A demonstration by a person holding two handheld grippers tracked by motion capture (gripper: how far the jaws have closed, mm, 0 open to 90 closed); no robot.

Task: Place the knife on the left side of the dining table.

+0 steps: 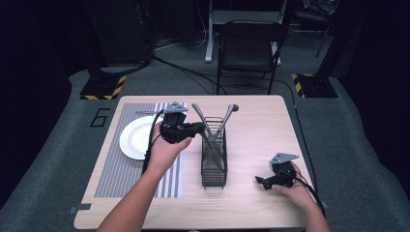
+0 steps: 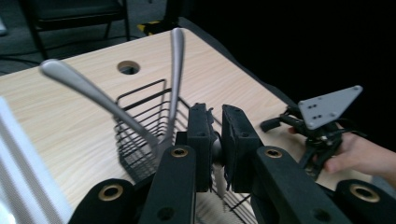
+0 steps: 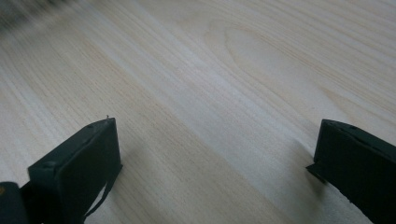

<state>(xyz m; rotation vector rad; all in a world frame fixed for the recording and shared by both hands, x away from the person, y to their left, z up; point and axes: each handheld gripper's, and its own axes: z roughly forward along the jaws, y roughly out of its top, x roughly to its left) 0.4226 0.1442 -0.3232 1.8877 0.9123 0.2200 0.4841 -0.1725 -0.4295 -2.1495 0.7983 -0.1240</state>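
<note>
1. Three utensils were in play: two stood handle-up in the black wire basket [image 1: 213, 154] at the middle of the counter [image 1: 251, 208], and a third was pinched between the jaws of the left gripper [image 2: 215, 149], right over the basket's near end.
2. That held utensil [image 2: 216, 156] showed as a sliver of bright metal in the narrow gap between the jaws, with a paler length running down toward the basket; whether it was a knife, a fork or a spoon could not be told.
3. Its long axis seemed to run roughly up and down, in line with the basket's opening, so the coming move was judged a straight lift out or a straight drop in.
4. Both standing handles [image 2: 88, 88] leaned apart in a V, one toward the plate [image 1: 137, 137] on the striped mat [image 1: 113, 174], the other away from it.
5. Left was clearly the nearer hand, gripper touching the utensil at the basket.
6. Well apart, the right gripper [image 1: 267, 181] rested low on the counter near its right front, jaws spread wide with bare wood between them.
</note>
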